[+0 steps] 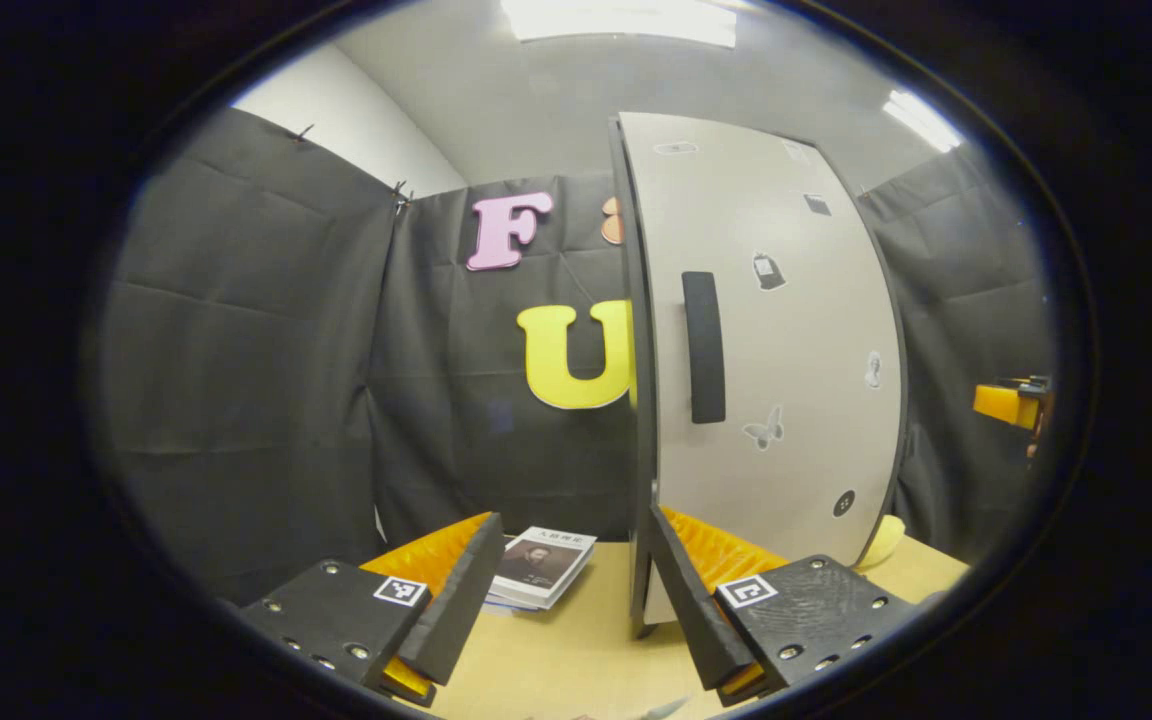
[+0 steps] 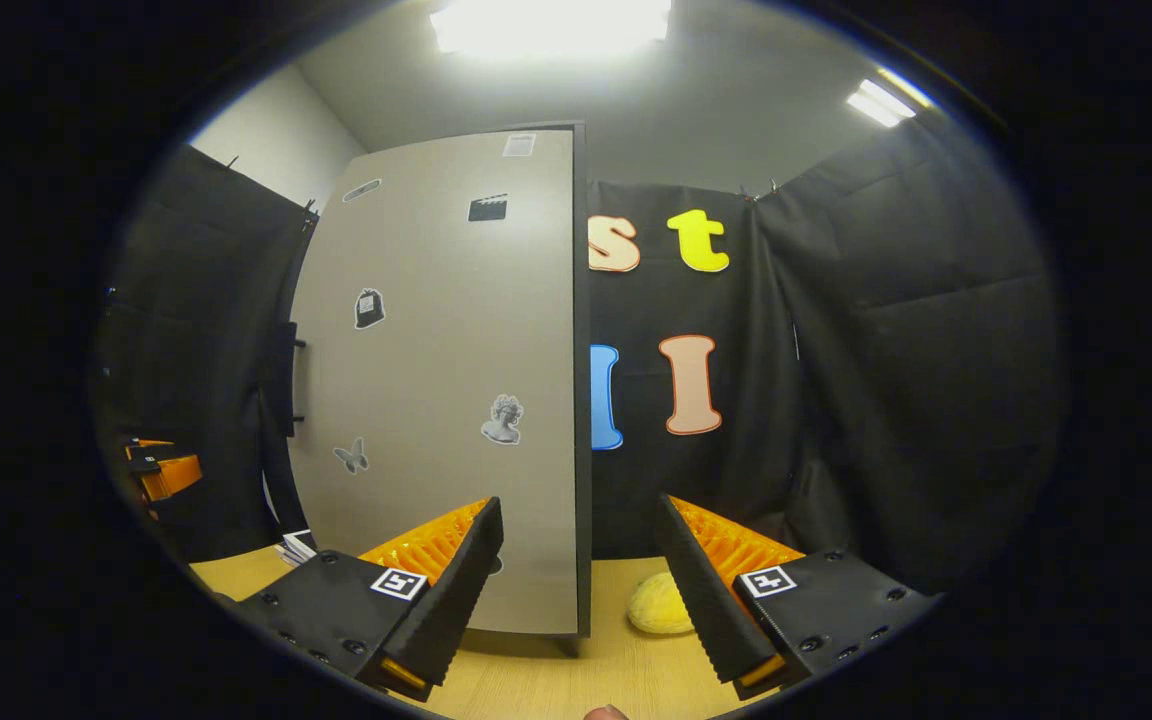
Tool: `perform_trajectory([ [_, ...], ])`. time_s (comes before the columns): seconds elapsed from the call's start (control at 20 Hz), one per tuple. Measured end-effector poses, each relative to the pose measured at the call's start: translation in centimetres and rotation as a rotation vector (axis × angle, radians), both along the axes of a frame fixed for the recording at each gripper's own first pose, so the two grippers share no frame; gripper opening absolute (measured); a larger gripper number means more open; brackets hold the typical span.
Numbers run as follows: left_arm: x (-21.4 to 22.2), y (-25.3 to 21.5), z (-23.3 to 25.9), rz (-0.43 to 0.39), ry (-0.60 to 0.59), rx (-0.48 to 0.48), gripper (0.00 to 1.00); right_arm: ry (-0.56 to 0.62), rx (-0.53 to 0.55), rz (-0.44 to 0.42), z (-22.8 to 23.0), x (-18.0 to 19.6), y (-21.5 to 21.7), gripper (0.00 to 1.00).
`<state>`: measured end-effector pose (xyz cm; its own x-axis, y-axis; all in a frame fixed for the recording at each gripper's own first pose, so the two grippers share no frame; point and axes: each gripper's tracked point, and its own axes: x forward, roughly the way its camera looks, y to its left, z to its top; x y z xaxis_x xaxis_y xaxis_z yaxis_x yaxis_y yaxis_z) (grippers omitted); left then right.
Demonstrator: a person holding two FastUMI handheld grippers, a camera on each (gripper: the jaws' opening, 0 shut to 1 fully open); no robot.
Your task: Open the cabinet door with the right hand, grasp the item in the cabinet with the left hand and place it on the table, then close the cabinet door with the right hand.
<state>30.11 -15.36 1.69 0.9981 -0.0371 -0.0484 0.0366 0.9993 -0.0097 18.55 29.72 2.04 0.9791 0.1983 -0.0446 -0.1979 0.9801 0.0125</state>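
Cabinet (image 1: pixel 776 400): tall pale unit, long axis upright, standing on the wooden table (image 1: pixel 556 650); its door (image 2: pixel 446 400) is shut, so the contents cannot be told. Door face carries small stickers, including a butterfly (image 1: pixel 764 428). Handle (image 1: pixel 704 346): dark vertical bar near the door's edge, at 12 o'clock in the left gripper view, above and beyond the fingers; in the right gripper view it sits at 9 o'clock, edge-on. Left gripper (image 1: pixel 576 600): fingers spread wide, holding nothing, the cabinet's near corner rising just beside the right-hand finger. Right gripper (image 2: pixel 581 590): fingers wide apart, holding nothing, the cabinet's dark edge standing between them, farther off. Yellow rounded item (image 2: pixel 658 605): on the table beside the cabinet's foot, close to the inner side of the right gripper's right-hand finger, at 6 o'clock. Book (image 1: pixel 541 567): lying flat on the table left of the cabinet, just beyond the left gripper's left-hand finger.
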Motion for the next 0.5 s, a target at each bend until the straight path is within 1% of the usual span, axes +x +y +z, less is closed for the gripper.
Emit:
perform_trajectory([
  [0.2, 0.04, 0.08, 0.04, 0.009, 0.000, -0.010, 0.90, 0.004, -0.001, 0.004, 0.05, -0.34, 0.10, 0.98],
  [0.5, 0.14, 0.08, 0.03, 0.008, -0.008, 0.005, 0.89, 0.006, 0.003, 0.001, 0.23, -1.06, 0.04, 0.98],
])
